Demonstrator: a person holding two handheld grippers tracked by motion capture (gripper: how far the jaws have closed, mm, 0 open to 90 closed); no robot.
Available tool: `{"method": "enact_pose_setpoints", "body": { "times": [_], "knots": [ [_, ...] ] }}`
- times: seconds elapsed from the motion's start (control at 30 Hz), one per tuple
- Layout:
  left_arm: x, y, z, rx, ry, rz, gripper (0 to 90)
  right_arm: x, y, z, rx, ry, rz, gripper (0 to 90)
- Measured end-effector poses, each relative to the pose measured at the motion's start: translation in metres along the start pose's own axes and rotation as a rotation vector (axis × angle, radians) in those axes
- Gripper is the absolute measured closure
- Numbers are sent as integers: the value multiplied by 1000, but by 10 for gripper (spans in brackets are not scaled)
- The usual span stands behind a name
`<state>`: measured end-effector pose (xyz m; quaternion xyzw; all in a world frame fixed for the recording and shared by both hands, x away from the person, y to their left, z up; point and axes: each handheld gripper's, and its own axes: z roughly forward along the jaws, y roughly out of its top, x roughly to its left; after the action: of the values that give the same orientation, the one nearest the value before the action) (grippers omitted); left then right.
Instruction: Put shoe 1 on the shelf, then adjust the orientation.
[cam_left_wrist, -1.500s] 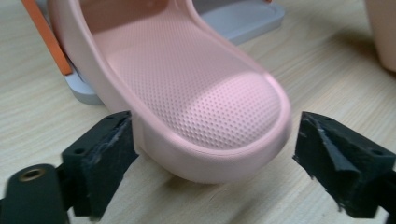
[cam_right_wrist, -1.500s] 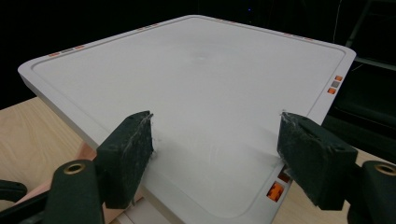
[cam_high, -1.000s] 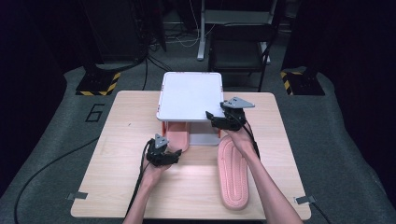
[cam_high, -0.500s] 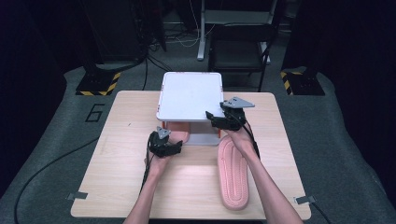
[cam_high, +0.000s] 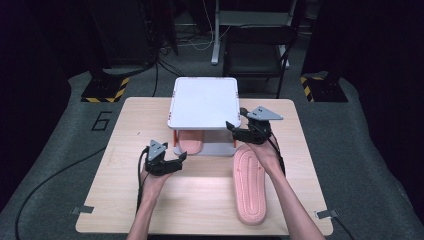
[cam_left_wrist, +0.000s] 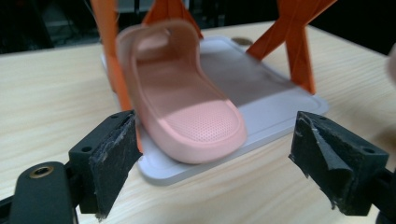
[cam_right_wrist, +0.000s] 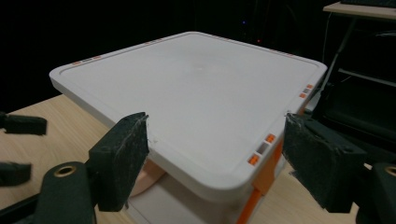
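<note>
While the rack (cam_high: 204, 102) hides most of one slipper (cam_high: 190, 144), heel toward the person, both tongs, left (cam_high: 181, 160) and right (cam_high: 235, 131), gape empty, jaws just widened.

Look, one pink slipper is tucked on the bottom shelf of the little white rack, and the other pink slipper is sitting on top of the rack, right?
Not quite. The first pink slipper is on the bottom shelf of the white rack, but the other pink slipper lies flat on the wooden table, to the right of the rack. The rack's top is bare. The high view shows it.
</note>
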<state>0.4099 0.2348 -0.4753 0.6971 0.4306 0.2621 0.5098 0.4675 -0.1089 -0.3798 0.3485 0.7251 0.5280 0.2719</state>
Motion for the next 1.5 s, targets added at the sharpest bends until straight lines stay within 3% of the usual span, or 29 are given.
{"method": "enact_pose_setpoints", "body": {
  "times": [0.07, 0.1, 0.2, 0.27, 0.3, 0.33, 0.4, 0.47, 0.6, 0.77, 1.03, 1.17, 1.27, 1.33, 1.37, 1.5],
  "knots": [
    [4, -4, -26, -47, -3, -51, 149, -4, -7, -19, -8, -19, 0, 208],
    [4, -4, -26, -47, -3, -51, 149, -4, -7, -19, -8, -19, 0, 208],
    [8, -13, -49, -53, 8, -64, 152, -9, -21, -42, -26, -58, 25, 190],
    [15, -22, -67, -35, 31, -49, 153, -13, -41, -65, -33, -92, 67, 188],
    [15, -22, -67, -35, 31, -49, 156, -13, -41, -65, -33, -92, 67, 188],
    [19, -25, -73, -17, 47, -39, 160, -13, -58, -78, -42, -112, 101, 187],
    [23, -29, -82, 7, 91, -18, 161, -13, -65, -82, -38, -119, 111, 188],
    [27, -36, -91, 17, 114, -32, 164, -12, -87, -93, -31, -160, 128, 197],
    [30, -44, -102, 15, 153, -70, 176, -14, -122, -109, 9, -193, 174, 209],
    [32, -46, -106, 6, 198, -97, 185, -12, -138, -113, 52, -209, 172, 208],
    [28, -41, -107, -6, 195, -103, 200, 8, -143, -106, 82, -155, 110, 208],
    [29, -39, -106, 0, 190, -100, 202, 12, -142, -100, 86, -153, 102, 208],
    [30, -38, -106, -10, 189, -109, 204, 12, -143, -97, 86, -153, 102, 205],
    [31, -37, -106, -11, 188, -114, 205, 7, -144, -101, 98, -200, 80, 206],
    [31, -37, -106, -12, 189, -116, 205, 7, -144, -101, 98, -200, 80, 206],
    [31, -38, -105, -16, 197, -125, 210, -9, -148, -104, 98, -212, 98, 196]
  ]
}}
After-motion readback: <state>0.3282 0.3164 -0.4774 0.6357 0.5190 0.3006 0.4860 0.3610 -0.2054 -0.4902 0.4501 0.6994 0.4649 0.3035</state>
